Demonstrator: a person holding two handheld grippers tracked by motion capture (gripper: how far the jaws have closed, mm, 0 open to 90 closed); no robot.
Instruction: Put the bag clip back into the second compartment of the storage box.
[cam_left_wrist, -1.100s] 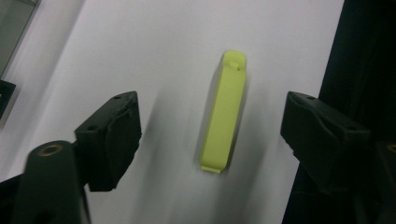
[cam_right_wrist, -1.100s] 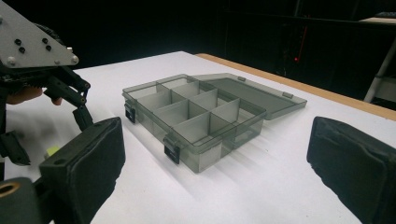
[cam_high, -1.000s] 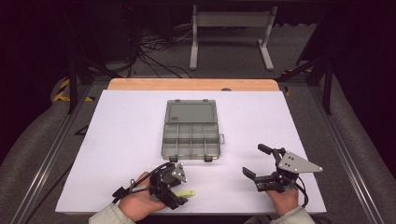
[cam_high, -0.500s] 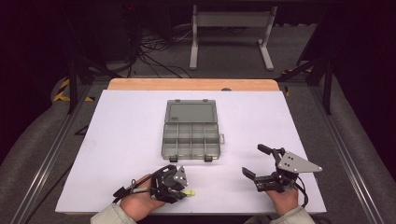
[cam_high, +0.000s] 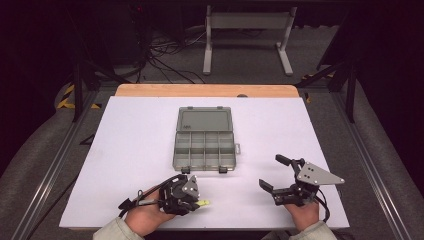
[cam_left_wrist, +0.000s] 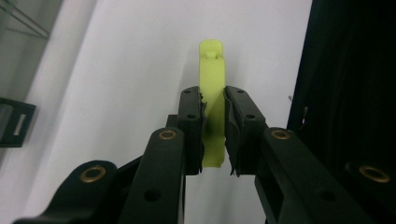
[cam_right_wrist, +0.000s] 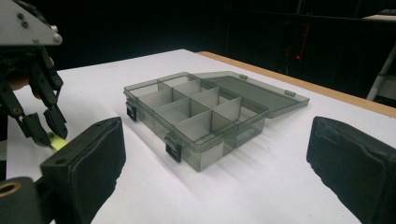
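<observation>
The step in hand looks like the pickup of a small yellow-green plastic strip (cam_left_wrist: 212, 93) that lies on the white table (cam_high: 130, 150) at its near edge, left of centre. The left gripper (cam_high: 196, 201) has just been closing its jaws, and in the left gripper view the strip sits between the two black pads, which now press on its sides, so the grip seems made. The strip is long and narrow; in that view its long axis runs straight out along the jaws, with a rounded end poking beyond the fingertips. In the high view that free end points to the right, along the near edge of the table. The right gripper (cam_high: 274, 172) rests near the right corner with its jaws spread wide and nothing between them, facing the open grey compartment box (cam_high: 205, 145), which sits in the middle of the table with its lid laid flat on the far side. The next move probably calls for lifting the strip clear and carrying it far and slightly right to one of the box's compartments, keeping it level so it does not slip from the pads.
</observation>
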